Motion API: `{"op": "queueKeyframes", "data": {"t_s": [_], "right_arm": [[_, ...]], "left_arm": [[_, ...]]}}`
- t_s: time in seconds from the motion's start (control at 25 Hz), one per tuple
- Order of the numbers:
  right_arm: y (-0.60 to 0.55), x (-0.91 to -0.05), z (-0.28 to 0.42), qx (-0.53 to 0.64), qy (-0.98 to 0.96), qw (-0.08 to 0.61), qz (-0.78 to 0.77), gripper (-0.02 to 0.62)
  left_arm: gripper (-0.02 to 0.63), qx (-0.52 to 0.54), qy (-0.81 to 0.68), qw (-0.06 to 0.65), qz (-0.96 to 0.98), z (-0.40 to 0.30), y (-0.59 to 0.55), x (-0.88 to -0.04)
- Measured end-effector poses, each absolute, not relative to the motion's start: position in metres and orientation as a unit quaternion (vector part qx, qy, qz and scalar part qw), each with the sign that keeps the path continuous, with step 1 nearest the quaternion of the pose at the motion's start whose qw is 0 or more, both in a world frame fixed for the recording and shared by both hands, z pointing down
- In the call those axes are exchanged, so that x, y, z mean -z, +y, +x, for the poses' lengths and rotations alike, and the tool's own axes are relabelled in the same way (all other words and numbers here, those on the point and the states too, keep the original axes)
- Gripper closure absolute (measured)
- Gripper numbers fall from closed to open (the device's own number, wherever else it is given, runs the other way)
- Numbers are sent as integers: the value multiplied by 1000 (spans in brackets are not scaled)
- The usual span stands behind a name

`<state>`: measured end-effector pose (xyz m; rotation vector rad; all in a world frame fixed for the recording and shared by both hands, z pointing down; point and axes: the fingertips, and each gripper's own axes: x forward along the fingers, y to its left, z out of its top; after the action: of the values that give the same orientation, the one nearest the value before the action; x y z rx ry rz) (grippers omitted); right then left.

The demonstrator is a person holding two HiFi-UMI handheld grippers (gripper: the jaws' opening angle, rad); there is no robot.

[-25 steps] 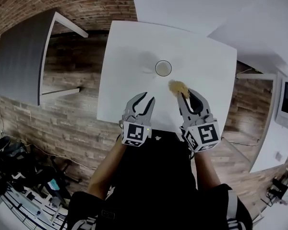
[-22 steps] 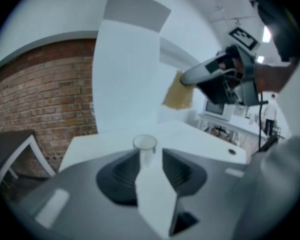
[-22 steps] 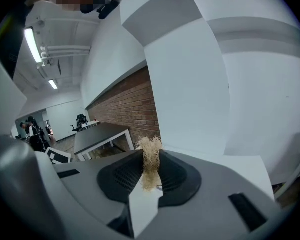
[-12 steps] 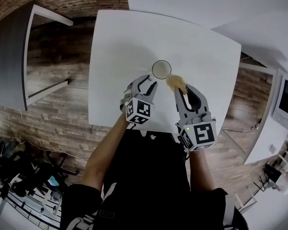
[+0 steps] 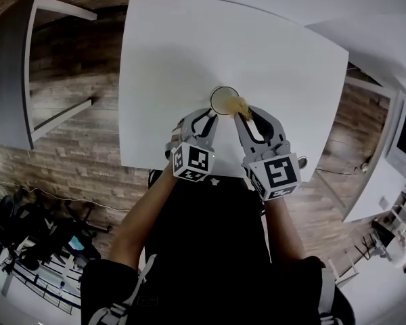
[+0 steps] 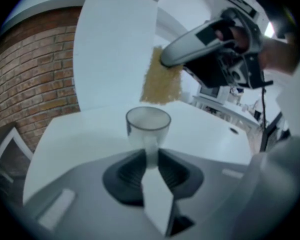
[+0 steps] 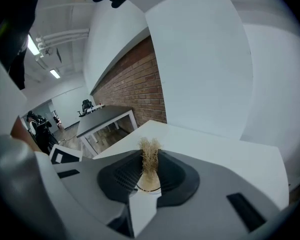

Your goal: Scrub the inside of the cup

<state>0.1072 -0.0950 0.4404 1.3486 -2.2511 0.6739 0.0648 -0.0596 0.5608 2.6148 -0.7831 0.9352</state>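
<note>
Left tongs (image 5: 204, 117), jaws just closing, pinch clear cup (image 5: 223, 100) on white worktop (image 5: 169, 59); right tongs (image 5: 247, 112) clamp straw-coloured scrub pad (image 5: 239, 104) above rim.

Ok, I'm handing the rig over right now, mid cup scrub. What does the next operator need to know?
Left gripper: at the foot of the cup. Its jaws have just been closing to a narrow gap. Glass shows in that gap, but I cannot tell whether the pads press it.
Right gripper: shut on the scrub pad, held just above the cup's mouth.
Cup: upright on the white table.
Done: pad in hand, both grippers at the cup.
Left: steady the cup, push the pad in, scrub the inside.
</note>
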Motion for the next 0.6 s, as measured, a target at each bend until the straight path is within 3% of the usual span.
{"op": "queueKeyframes", "data": {"t_s": [0.24,0.6], "right_arm": [[-75,-479,74,-305,-816,261,415,534],[-66,-527,63,-330,-792,346,379,534]], "left_arm": [[532,-328,-274,155,891,65,-14,-563],[534,-325,-277,140,893,64,-14,-563]]}}
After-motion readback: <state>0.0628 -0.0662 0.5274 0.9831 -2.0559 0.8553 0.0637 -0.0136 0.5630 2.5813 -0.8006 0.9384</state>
